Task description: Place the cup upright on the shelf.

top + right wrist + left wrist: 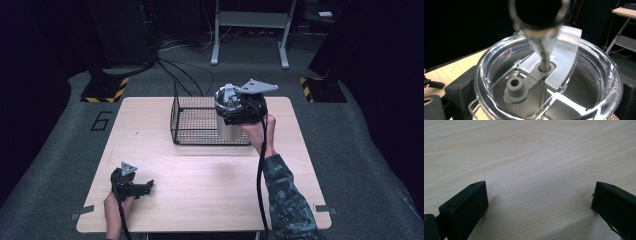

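Clear-lidded steel tumbler (229,127) sits clamped in the right claw (235,111), hanging just over the wire basket (192,125) beneath it, so the carry looks nearly done and only lowering and release remain, while the left claw (146,186) rests apart and empty on the table (210,190).

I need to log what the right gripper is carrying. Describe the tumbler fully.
The tumbler is a pale metallic cup, upright, at the right end of the black wire basket; whether it rests on the basket's floor cannot be told. A clear plastic lid closes it, with a grey gasketed hole, a frosted slider and a metal straw through the second hole. The right gripper clamps it near the rim, black jaws on either side.
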Demonstrator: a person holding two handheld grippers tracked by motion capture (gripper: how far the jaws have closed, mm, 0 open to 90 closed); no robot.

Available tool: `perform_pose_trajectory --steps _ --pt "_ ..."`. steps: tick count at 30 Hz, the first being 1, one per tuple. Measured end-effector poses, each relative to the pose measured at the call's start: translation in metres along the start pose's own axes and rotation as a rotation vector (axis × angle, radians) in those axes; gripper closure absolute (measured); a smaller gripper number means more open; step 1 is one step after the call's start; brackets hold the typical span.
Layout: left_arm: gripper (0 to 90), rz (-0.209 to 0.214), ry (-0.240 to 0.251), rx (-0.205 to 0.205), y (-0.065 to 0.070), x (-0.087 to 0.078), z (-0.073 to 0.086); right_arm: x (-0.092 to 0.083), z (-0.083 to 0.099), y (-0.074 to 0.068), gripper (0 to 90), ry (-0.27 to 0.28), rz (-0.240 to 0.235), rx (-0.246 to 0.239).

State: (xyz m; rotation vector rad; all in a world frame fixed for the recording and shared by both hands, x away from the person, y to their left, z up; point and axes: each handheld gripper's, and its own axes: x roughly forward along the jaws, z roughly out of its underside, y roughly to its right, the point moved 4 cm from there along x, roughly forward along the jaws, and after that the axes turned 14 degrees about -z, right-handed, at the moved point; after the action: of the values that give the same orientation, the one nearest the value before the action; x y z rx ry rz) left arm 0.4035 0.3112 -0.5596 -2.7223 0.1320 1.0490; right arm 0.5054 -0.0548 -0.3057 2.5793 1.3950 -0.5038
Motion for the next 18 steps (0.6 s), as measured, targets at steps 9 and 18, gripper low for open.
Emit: perform_pose_trajectory --steps 9,18 --pt "0.4 0.002 0.000 0.000 0.000 0.000 0.000 0.011 -0.005 0.016 3.5 0.002 0.016 0.028" --pt "0.3 -0.003 0.004 -0.002 0.000 0.000 0.000 0.021 -0.010 0.026 3.5 0.001 0.022 0.044"
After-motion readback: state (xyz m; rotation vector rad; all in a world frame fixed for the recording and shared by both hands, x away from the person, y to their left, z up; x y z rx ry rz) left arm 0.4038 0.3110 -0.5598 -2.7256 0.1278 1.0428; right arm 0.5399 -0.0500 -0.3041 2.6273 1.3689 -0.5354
